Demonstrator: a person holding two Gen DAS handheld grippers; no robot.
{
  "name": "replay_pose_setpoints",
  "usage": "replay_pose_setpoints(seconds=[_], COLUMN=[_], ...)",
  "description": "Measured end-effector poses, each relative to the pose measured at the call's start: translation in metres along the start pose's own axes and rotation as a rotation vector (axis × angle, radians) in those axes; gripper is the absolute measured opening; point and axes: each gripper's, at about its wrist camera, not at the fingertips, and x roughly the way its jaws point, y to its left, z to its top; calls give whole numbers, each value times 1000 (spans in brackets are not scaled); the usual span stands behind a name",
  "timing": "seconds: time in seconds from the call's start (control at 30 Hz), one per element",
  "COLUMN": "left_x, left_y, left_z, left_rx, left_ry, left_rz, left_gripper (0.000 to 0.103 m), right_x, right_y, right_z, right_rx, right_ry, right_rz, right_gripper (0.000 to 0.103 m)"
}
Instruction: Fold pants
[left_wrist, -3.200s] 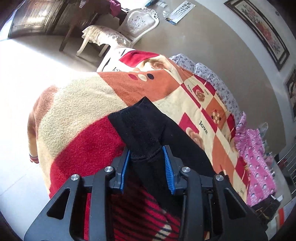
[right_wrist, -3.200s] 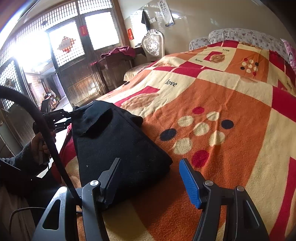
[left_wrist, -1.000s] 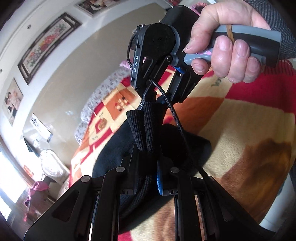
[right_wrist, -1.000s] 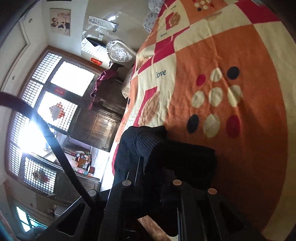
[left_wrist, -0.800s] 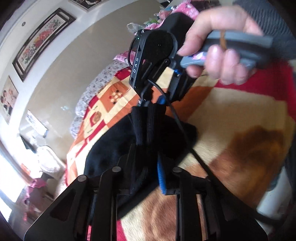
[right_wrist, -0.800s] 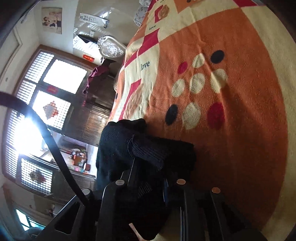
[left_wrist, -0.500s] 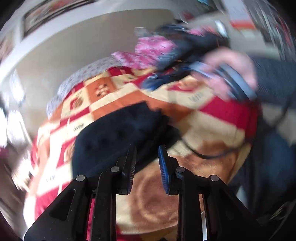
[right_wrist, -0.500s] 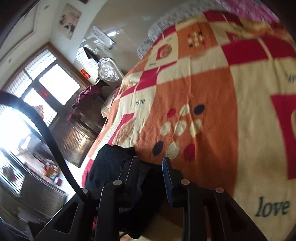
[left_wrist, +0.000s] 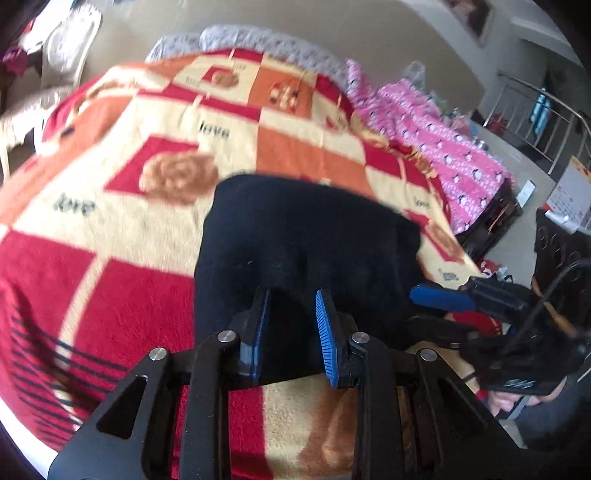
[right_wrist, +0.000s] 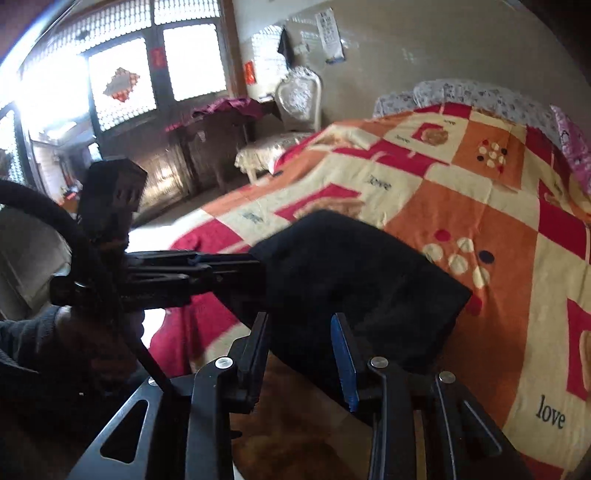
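The black pants (left_wrist: 306, 236) lie folded in a compact bundle on the patterned blanket (left_wrist: 110, 206) near the bed's front edge. They also show in the right wrist view (right_wrist: 354, 273). My left gripper (left_wrist: 291, 314) is open and empty, its blue pads just over the bundle's near edge. My right gripper (right_wrist: 301, 332) is open and empty at the bundle's near side. In the left wrist view the right gripper (left_wrist: 443, 306) shows at the right. In the right wrist view the left gripper (right_wrist: 207, 269) shows at the left, by the bundle's edge.
A pink patterned cloth (left_wrist: 436, 147) lies along the far right of the bed. A white chair (right_wrist: 295, 107) and a dark wooden cabinet (right_wrist: 207, 147) stand beyond the bed's left side. The bed's front edge is right below both grippers.
Both grippers let go of the pants and drew back. The bundle, held up between them a second ago, now lies flat on the blanket.
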Motion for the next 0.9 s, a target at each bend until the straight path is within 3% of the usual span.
replay_pose_setpoints(seconds=[0.03, 0.07, 0.1, 0.23, 0.33, 0.43, 0.5, 0.57, 0.67, 0.73, 0.77, 0.9], left_x=[2, 5, 9, 9, -5, -4, 10, 38, 74, 77, 77, 69], left_y=[0, 2, 1, 10, 3, 5, 10, 16, 29, 39, 41, 38], left_z=[-1, -6, -12, -9, 5, 32, 54, 70, 74, 73, 73, 73], left_rx=[-1, 11, 25, -16, 45, 54, 27, -2, -39, -92, -106, -91], left_ry=[-24, -35, -47, -40, -91, -126, -94, 11, 122, 119, 119, 105], left_rz=[-8, -8, -11, -42, -22, -7, -21, -33, 21, -9, -14, -3], left_gripper=[23, 23, 23, 23, 23, 23, 23, 23, 28, 28, 28, 28], right_x=[18, 31, 30, 28, 18, -6, -14, -7, 27, 57, 58, 60], right_y=[-7, -22, -33, -39, -27, -26, -35, -49, -71, -78, -80, -90], right_z=[-6, -14, -21, -21, -10, 8, 23, 35, 40, 29, 22, 21], right_rx=[18, 50, 61, 71, 23, 14, 19, 37, 71, 62, 56, 120], right_ry=[53, 87, 39, 72, 97, 11, -63, -81, -4, 114, 65, 55], right_rz=[-60, -59, -42, -20, -8, 4, -31, -56, -50, -47, -45, 2], right_gripper=[32, 33, 33, 33, 35, 35, 35, 35, 35, 36, 36, 37])
